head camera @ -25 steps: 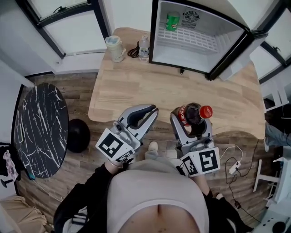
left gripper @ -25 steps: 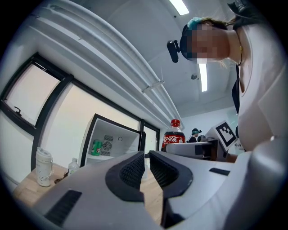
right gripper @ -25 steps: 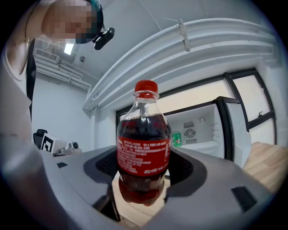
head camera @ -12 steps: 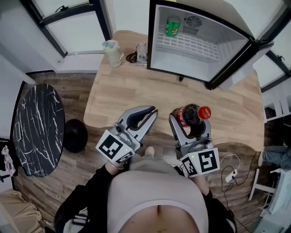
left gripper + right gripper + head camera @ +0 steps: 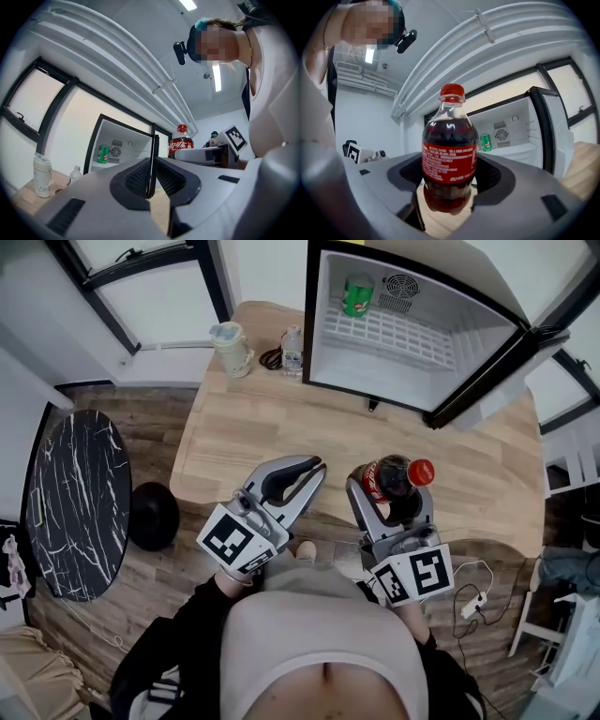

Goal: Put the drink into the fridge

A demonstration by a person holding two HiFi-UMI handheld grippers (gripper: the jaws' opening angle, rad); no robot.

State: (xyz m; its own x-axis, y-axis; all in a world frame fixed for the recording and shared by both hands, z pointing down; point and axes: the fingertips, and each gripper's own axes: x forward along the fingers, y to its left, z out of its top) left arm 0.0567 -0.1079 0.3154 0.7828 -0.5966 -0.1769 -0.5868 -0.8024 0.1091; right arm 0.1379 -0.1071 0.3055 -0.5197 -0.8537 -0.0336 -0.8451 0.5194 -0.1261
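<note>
**Cola bottle held at the near desk edge, fridge open**

Head view: The right gripper (image 5: 392,486), smooth grey moulded plastic with a marker cube, points toward the pale wood-grain desk (image 5: 281,418). It carries a cola bottle (image 5: 394,474) with dark contents, a red label and a red cap, over the desk's near edge. The left gripper (image 5: 298,470) is just beside it, angled toward it. At the far edge stands the fridge (image 5: 323,352), black-framed and white inside, with its door swung open. 1 green can (image 5: 356,293) sits on its white grid shelf.

Left gripper view: The 2 ribbed jaws are pressed together with nothing between them.

Right gripper view: The 2 jaws pinch the bottle's rounded lower body. The bottle stands upright, well apart from the fridge.
</note>
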